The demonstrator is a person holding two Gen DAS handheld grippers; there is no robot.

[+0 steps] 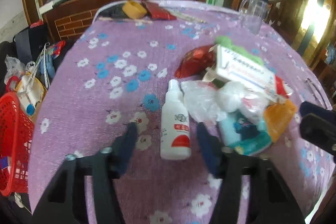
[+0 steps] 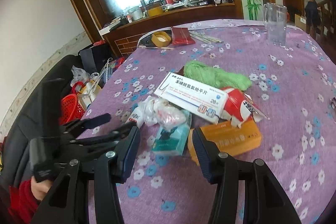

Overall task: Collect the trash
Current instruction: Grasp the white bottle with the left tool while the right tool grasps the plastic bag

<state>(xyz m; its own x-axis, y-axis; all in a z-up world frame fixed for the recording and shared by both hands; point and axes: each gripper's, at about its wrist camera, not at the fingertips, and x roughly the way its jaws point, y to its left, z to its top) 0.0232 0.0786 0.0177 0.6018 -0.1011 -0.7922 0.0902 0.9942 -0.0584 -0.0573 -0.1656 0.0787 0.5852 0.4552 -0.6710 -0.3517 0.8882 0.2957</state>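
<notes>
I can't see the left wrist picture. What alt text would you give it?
A left gripper with open jaws straddles a white bottle lying on a purple flowered tablecloth. Right of it sits a trash pile of boxes, wrappers and plastic bags; a red basket stands off the table's left edge.

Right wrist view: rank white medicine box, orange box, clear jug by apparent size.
1. white medicine box
2. orange box, close to it and partly covered, so unsure
3. clear jug, smallest, but farthest away
</notes>
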